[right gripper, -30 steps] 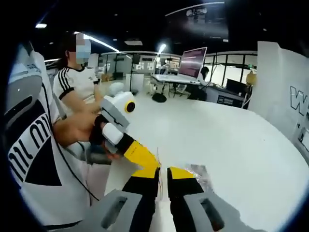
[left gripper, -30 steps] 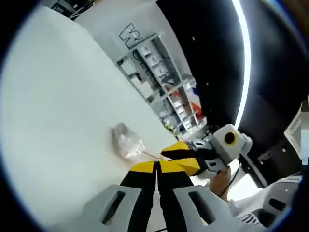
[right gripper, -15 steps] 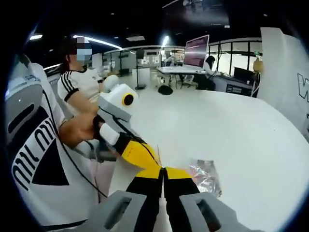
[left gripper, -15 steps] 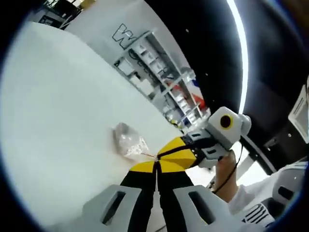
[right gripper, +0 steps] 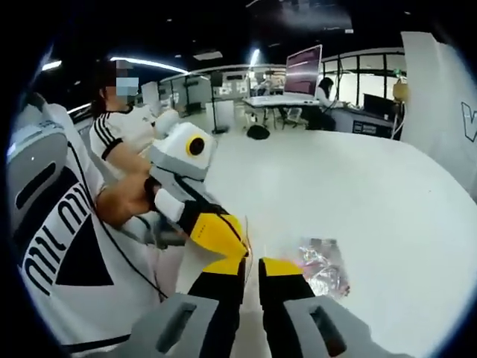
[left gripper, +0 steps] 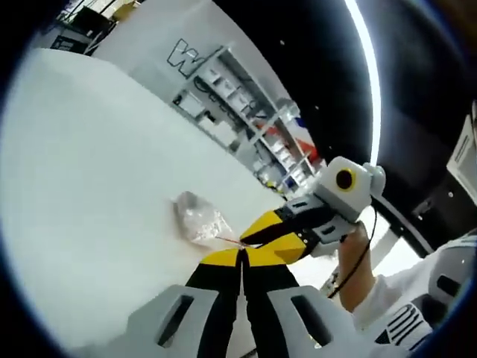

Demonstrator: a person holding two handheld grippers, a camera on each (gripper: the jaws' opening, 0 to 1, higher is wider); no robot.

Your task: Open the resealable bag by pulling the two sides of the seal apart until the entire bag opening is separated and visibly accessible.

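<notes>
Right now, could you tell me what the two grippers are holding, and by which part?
Both the left gripper and right gripper pinch the resealable bag at its seal edge, one side each.

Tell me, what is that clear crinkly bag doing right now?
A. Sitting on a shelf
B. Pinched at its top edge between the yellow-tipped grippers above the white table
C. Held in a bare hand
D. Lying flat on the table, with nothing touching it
B: the bag hangs from its red seal strip, where the left gripper and right gripper meet above the table.
</notes>
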